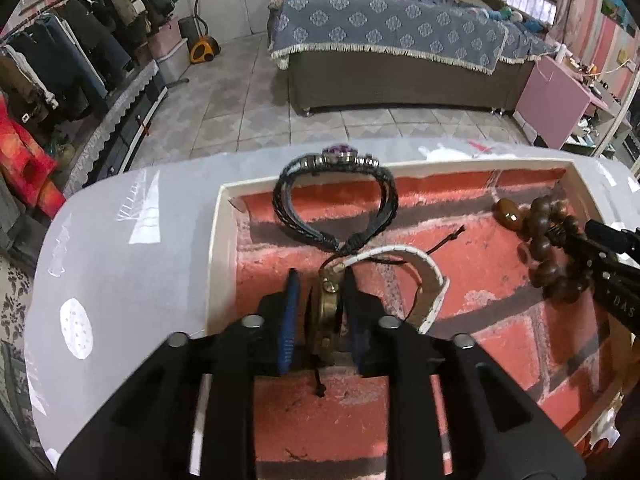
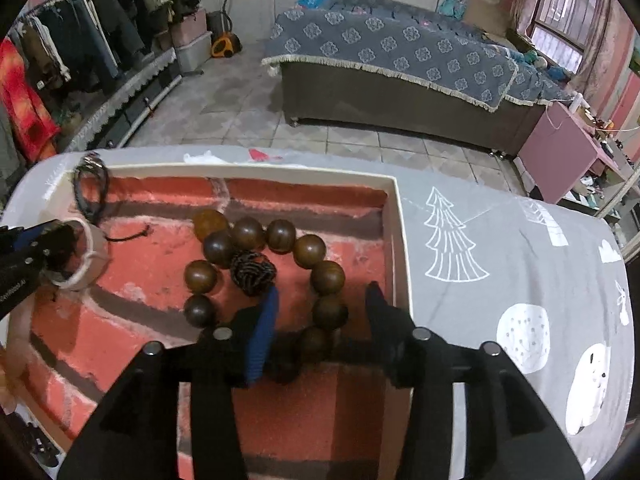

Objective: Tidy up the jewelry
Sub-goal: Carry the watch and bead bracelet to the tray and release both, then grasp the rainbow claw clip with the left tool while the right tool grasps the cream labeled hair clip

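A shallow white box [image 1: 224, 216] lined with red brick-pattern paper lies on the table. My left gripper [image 1: 320, 280] is shut on a gold watch [image 1: 326, 312] with a white strap [image 1: 424, 276], low over the box floor. A black braided bracelet [image 1: 336, 200] with a purple stone leans on the box's far wall. In the right wrist view, my right gripper [image 2: 324, 300] is open around the near beads of a brown wooden bead bracelet [image 2: 280, 236] lying in the box [image 2: 400, 240]. The watch strap [image 2: 86, 260] and black bracelet [image 2: 90, 188] show at left.
The table has a grey cloth [image 2: 520, 280] with white tree and animal prints. Beyond it are a tiled floor, a bed [image 1: 384, 40], a clothes rack [image 1: 60, 60] at left and a pink cabinet [image 1: 556, 100] at right.
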Motion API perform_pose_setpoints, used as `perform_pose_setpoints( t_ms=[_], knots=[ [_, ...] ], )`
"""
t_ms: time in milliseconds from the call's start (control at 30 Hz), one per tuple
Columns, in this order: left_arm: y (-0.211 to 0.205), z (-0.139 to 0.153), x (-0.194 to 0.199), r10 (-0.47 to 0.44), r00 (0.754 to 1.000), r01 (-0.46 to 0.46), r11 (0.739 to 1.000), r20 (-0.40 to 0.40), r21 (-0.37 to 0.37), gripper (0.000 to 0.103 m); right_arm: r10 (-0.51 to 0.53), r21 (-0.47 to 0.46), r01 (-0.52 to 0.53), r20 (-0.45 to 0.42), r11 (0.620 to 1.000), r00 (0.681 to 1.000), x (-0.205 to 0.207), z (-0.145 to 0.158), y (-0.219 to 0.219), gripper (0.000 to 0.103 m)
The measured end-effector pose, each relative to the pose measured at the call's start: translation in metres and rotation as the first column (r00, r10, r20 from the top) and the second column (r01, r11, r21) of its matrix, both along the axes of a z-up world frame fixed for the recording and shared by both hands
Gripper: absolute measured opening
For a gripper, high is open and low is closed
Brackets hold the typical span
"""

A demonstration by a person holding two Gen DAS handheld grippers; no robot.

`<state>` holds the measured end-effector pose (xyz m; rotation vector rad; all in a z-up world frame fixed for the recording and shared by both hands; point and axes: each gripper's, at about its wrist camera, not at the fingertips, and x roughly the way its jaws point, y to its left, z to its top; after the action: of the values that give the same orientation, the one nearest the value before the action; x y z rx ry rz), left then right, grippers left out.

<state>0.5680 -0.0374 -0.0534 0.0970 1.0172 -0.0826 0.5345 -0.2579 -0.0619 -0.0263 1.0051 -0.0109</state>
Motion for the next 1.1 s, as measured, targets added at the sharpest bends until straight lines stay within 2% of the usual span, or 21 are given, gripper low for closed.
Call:
perform_pose_setpoints(
  t_ms=[67, 233, 300, 367, 533, 600, 767, 867, 967, 1100],
  knots=[
    [0.000, 0.010, -0.007, -0.005, 1.000, 0.005, 1.000, 0.029, -0.012, 0.039, 0.004, 0.009, -0.004, 0.023, 1.000, 1.000, -0.005, 0.006, 0.000, 0.055],
    [0.004, 0.038, -0.034, -0.002, 0.991, 0.005, 1.000, 0.137, -0.019, 0.063, -0.010, -0.010, 0.012, 0.140, 1.000, 0.990, -0.029, 0.037, 0.000, 0.064],
    [0.007, 0.051, -0.048, 0.015, 0.981, -0.013, 1.000, 0.195, -0.012, 0.080, -0.024, -0.020, 0.028, 0.193, 0.999, 0.981, -0.042, 0.050, 0.001, 0.067],
    [0.011, 0.063, -0.064, 0.028, 0.971, -0.026, 1.000, 0.239, -0.010, 0.088, -0.033, -0.022, 0.039, 0.230, 0.999, 0.973, -0.053, 0.061, -0.001, 0.071],
    [0.023, 0.083, -0.098, 0.016, 0.956, -0.018, 1.000, 0.292, 0.004, 0.093, -0.060, -0.011, 0.066, 0.278, 0.998, 0.959, -0.081, 0.077, -0.003, 0.079],
    [0.031, 0.092, -0.113, 0.021, 0.951, -0.022, 1.000, 0.308, -0.001, 0.098, -0.068, -0.005, 0.072, 0.285, 0.997, 0.956, -0.091, 0.080, -0.007, 0.086],
    [0.064, 0.109, -0.152, 0.025, 0.942, -0.019, 1.000, 0.335, -0.023, 0.098, -0.080, -0.004, 0.085, 0.302, 0.996, 0.950, -0.122, 0.084, -0.011, 0.088],
    [0.086, 0.112, -0.173, 0.038, 0.941, -0.035, 0.999, 0.335, -0.014, 0.098, -0.088, -0.002, 0.094, 0.317, 0.996, 0.944, -0.146, 0.087, -0.011, 0.095],
    [0.104, 0.112, -0.196, 0.051, 0.936, -0.062, 0.998, 0.348, 0.020, 0.098, -0.095, -0.025, 0.110, 0.348, 0.994, 0.933, -0.174, 0.089, -0.012, 0.097],
    [0.126, 0.107, -0.225, 0.071, 0.933, -0.089, 0.995, 0.353, 0.036, 0.098, -0.106, -0.039, 0.127, 0.346, 0.991, 0.932, -0.200, 0.089, -0.012, 0.098]
  ],
)
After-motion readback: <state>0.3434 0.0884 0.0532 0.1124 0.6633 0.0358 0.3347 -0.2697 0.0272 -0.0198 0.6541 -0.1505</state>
